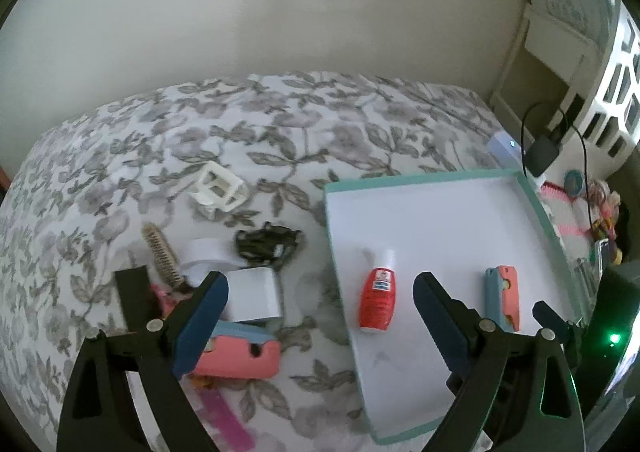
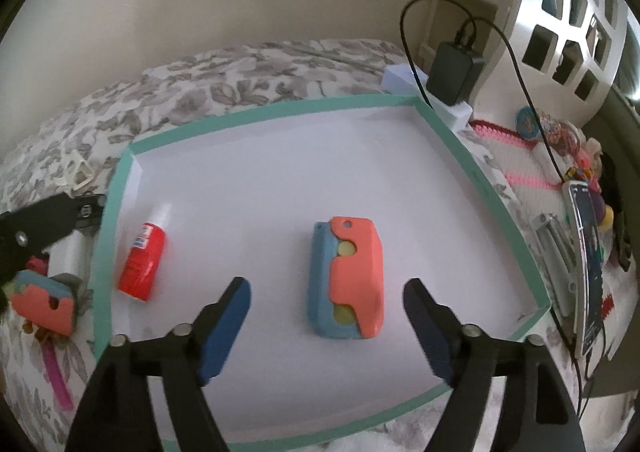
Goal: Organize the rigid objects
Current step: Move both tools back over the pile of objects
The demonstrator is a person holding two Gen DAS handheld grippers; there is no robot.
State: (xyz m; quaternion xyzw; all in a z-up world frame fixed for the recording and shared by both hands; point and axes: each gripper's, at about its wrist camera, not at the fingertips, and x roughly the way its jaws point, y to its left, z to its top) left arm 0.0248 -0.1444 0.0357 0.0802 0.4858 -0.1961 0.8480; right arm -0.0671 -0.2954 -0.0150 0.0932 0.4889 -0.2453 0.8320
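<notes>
- The floral bedspread carries everything.
- A teal-rimmed tray lies on its right part, white inside.
- The right gripper hangs over the tray with jaws spread, empty; the left gripper (straddling the tray's left rim) is likewise released.
- A coral-and-blue case lies in the tray, just ahead of the right gripper.
- A red bottle lies near the tray's left wall.
- A second coral case, a white box and a hairbrush sit on the bedspread outside the tray.
</notes>
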